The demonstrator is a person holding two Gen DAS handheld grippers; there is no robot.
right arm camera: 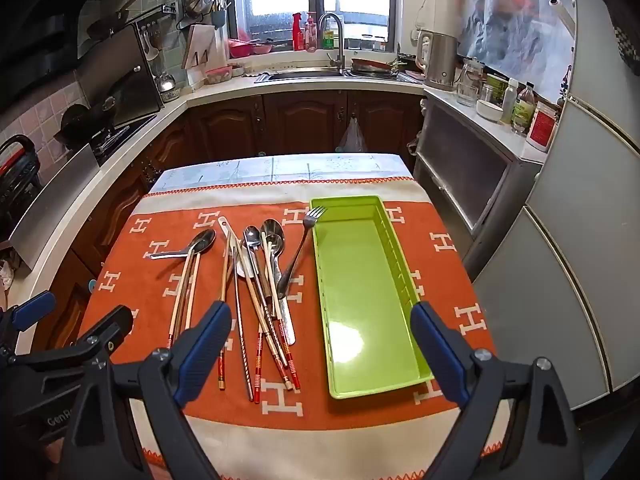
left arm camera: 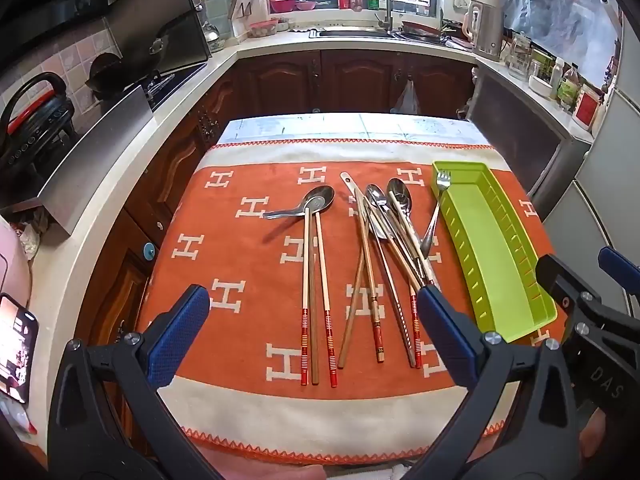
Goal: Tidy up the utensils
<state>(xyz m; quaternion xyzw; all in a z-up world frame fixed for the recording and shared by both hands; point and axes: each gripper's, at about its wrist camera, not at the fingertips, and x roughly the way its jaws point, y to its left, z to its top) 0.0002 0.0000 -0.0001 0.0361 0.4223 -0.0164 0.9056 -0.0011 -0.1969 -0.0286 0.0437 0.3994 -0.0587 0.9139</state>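
Utensils (left arm camera: pixel 380 248) litter orange kitchen cloth (left arm camera: pixel 240 264); left gripper (left arm camera: pixel 312 328), right gripper (right arm camera: pixel 320 344) spread

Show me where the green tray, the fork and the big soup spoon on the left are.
Green tray (right arm camera: pixel 366 280): right wrist view, on its bare floor.
Fork (right arm camera: pixel 301 246): right wrist view, on its handle just below the tines.
Soup spoon (left arm camera: pixel 322 199): left wrist view, on its bowl.

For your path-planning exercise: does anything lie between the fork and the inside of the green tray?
Nothing visible does. The fork already leans its prongs on the tray's near rim, and the tray's floor is bare. Both grippers hang open above the cloth.
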